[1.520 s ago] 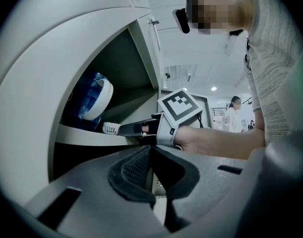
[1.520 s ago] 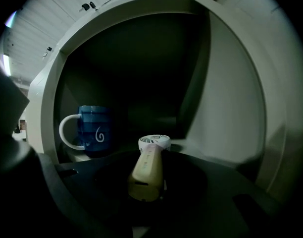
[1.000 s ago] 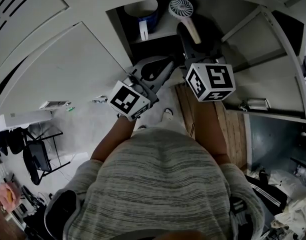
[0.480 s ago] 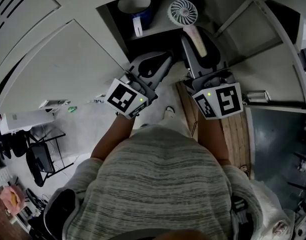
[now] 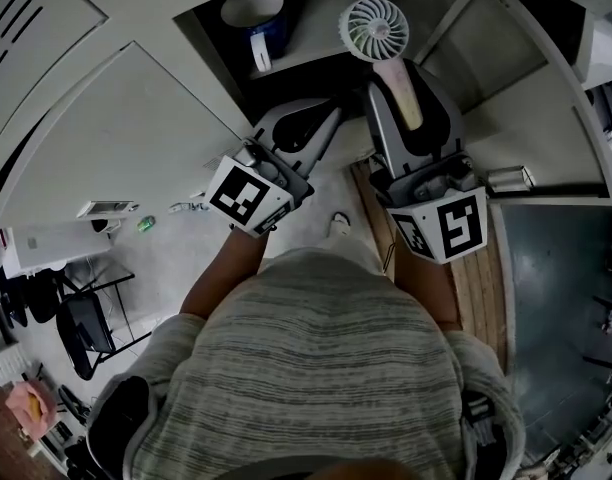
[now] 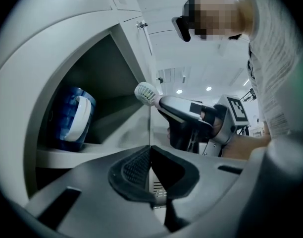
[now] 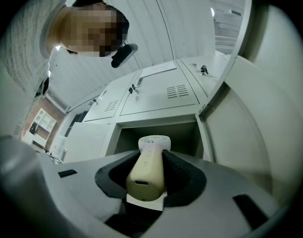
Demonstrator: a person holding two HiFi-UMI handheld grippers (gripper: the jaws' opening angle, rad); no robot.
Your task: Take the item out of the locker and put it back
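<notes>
Gripping a small handheld fan (image 5: pixel 374 28), white round grille head on a cream plastic handle, right there in the right gripper (image 5: pixel 401 83), pads pressed on either side of the handle. Down the right gripper (image 7: pixel 151 158) view, looking straight at the blunt cream end of the fan (image 7: pixel 147 168), with the head pointing away toward the open compartment of the grey metal locker (image 7: pixel 156 115). Held up at the mouth of that compartment, to the right of a blue and white mug (image 5: pixel 254 13) standing at the far left of the locker shelf (image 5: pixel 291 63). Hard to tell whether the fan head lies inside the opening or just in front of it. Well apart from the mug, touching nothing but the pads. Over on the left, closed tight on nothing: the left gripper (image 5: pixel 331 118), jaws meeting edge to edge in the left gripper (image 6: pixel 150 158) view, poised just left of the right one, in front of the locker. Also caught from that side: the mug (image 6: pixel 72 118) on the shelf and the fan (image 6: pixel 145 92) head showing just past the compartment's right wall. Open locker door (image 5: pixel 531 108) swung out on the right. Nearest of all, a grey striped shirt (image 5: pixel 326 368) and two bare forearms.
</notes>
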